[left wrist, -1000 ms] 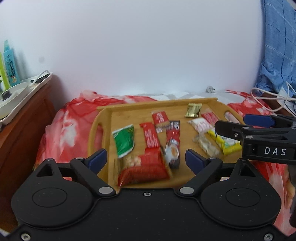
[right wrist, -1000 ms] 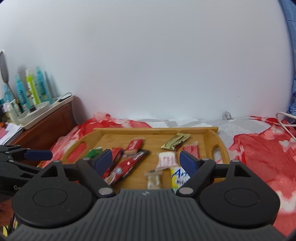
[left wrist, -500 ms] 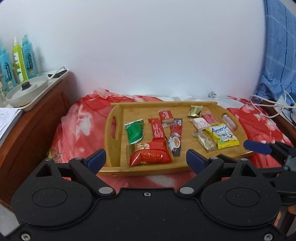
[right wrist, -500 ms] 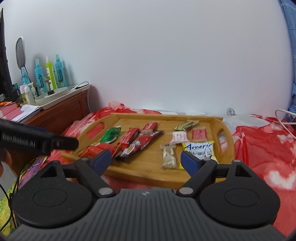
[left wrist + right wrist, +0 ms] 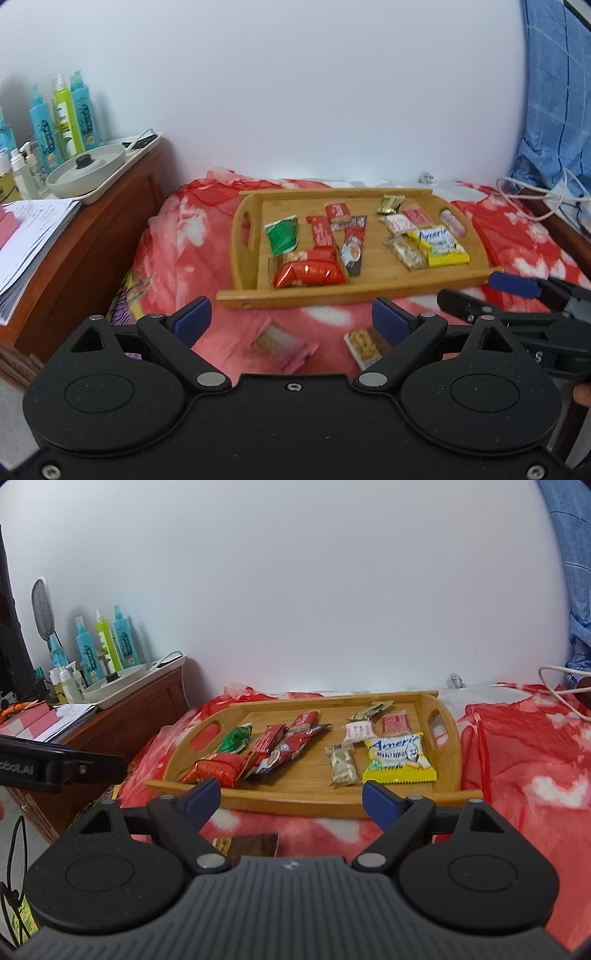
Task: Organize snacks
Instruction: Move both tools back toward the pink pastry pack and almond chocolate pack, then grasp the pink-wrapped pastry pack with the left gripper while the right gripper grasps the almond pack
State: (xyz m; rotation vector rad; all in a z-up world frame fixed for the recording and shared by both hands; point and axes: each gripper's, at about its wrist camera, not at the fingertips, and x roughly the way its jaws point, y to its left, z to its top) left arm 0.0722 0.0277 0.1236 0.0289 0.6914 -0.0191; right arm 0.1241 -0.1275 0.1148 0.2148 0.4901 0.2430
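Observation:
A wooden tray lies on a red blanket and holds several snack packets. Among them are a green one, a red bag, a coffee stick and a yellow packet. Two cracker packets lie on the blanket in front of the tray. My left gripper hovers open above them with nothing between its fingers. My right gripper is open and empty, just short of the tray's near rim.
A wooden cabinet stands at the left with a white tray, a pot lid, bottles and stacked papers. White cables and blue cloth are at the right. A white wall closes off the back. A dark packet lies under my right gripper.
Both grippers have drawn back from the tray, which now looks smaller and farther off. The two cracker packets on the blanket have come into the left wrist view.

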